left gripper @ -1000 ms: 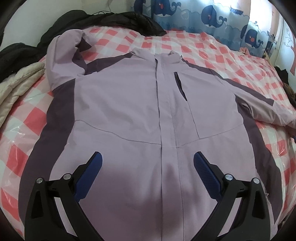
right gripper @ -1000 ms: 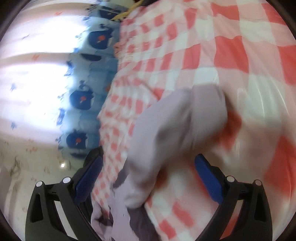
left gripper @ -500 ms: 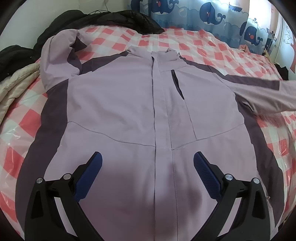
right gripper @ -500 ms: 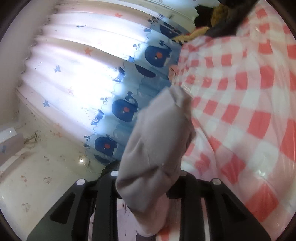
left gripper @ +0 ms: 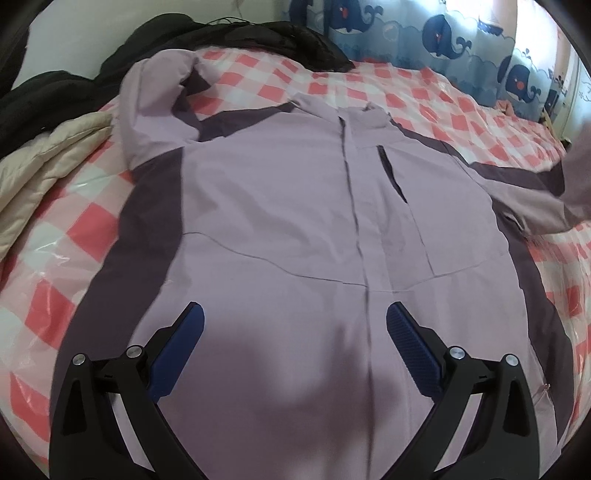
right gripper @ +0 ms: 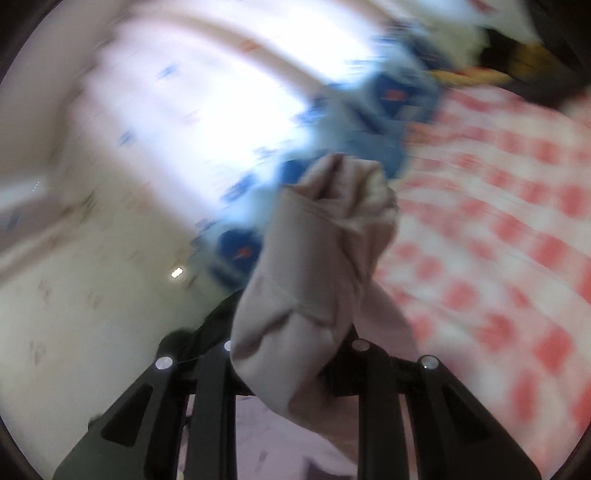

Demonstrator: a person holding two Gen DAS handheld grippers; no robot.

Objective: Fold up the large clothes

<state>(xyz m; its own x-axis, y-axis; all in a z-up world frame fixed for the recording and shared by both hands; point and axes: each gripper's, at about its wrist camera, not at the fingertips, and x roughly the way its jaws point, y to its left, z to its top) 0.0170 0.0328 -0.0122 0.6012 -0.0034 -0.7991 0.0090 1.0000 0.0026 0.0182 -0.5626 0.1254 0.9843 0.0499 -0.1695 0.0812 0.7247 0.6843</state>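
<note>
A lilac jacket (left gripper: 280, 206) with dark purple side panels lies front-up and zipped on the checked bed. Its left sleeve (left gripper: 159, 99) is bent back near the collar. Its right sleeve (left gripper: 554, 192) rises off the bed at the right edge of the left wrist view. My left gripper (left gripper: 295, 325) hovers open above the jacket's lower front, nothing between its blue pads (left gripper: 410, 343). In the blurred right wrist view my right gripper (right gripper: 295, 343) is shut on the sleeve cuff (right gripper: 325, 251), which bunches up between the black fingers and stands above them.
The bed wears a red-and-white checked cover (left gripper: 424, 99) under clear plastic. Dark clothes (left gripper: 229, 37) pile at the head, a cream quilt (left gripper: 48, 155) lies at the left. A whale-print curtain (left gripper: 443, 33) hangs behind the bed, also seen as a curtain (right gripper: 388, 99) in the right wrist view.
My right gripper closed on the sleeve cuff, then lifted it off the bed while rolling. The sleeve now rises at the right in the left wrist view. The left gripper shifted slightly.
</note>
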